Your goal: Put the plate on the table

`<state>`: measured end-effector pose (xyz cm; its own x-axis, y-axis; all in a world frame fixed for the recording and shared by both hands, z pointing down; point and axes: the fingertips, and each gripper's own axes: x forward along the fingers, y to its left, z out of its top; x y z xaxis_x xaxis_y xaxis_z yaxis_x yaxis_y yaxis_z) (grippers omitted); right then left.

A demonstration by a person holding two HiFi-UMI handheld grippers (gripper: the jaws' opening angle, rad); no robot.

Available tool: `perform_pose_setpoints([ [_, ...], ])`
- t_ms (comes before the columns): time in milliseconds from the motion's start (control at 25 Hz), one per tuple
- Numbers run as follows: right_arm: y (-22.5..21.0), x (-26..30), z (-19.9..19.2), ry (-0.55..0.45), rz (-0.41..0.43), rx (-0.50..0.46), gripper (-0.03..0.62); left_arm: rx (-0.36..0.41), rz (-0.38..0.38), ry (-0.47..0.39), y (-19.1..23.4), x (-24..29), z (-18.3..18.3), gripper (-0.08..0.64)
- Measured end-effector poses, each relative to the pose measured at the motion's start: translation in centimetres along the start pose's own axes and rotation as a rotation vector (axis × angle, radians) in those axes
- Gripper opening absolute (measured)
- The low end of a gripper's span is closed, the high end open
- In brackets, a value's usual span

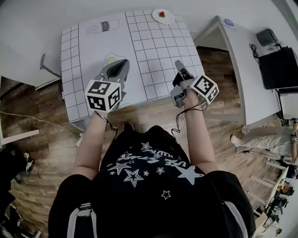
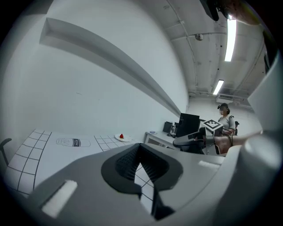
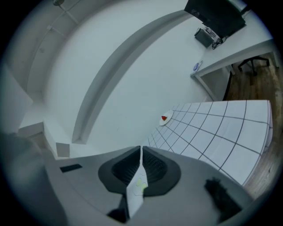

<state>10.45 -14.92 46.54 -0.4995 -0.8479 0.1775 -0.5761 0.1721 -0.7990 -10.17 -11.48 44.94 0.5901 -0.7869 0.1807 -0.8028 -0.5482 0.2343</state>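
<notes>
Left gripper view: my left gripper (image 2: 140, 146) has its jaws pressed together at the tips, with nothing between them. Right gripper view: my right gripper (image 3: 141, 150) is the same, jaws closed and empty.

From the head view, both grippers hover over the near half of the table (image 1: 158, 60). The left one's tips are just beside a printed fried-egg drawing (image 1: 111, 60), and the right one is near the table's right edge. The table top is white and marked in a grid, with a milk container outline (image 1: 103, 26) drawn toward the far left.

The plate (image 1: 163, 16) sits at the far edge of the table, well apart from both grippers, with a small red item (image 1: 162, 14) on it.

A white desk (image 1: 242, 65) with a dark monitor (image 1: 279, 67) stands to the right, on a wooden floor (image 1: 42, 139).
</notes>
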Motion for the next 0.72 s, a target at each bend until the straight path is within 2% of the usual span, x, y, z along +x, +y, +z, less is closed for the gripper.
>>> perform_pose_setpoints([
  [320, 1.2, -4.2, -0.8, 0.003, 0.02, -0.057, 0.023, 0.051, -0.067, -0.043, -4.4, -0.4, 2.1, 0.009],
  [720, 0.3, -15.2, -4.9, -0.039, 0.023, 0.0, 0.023, 0.094, -0.139, 0.019, -13.2, -5.4, -1.3, 0.009],
])
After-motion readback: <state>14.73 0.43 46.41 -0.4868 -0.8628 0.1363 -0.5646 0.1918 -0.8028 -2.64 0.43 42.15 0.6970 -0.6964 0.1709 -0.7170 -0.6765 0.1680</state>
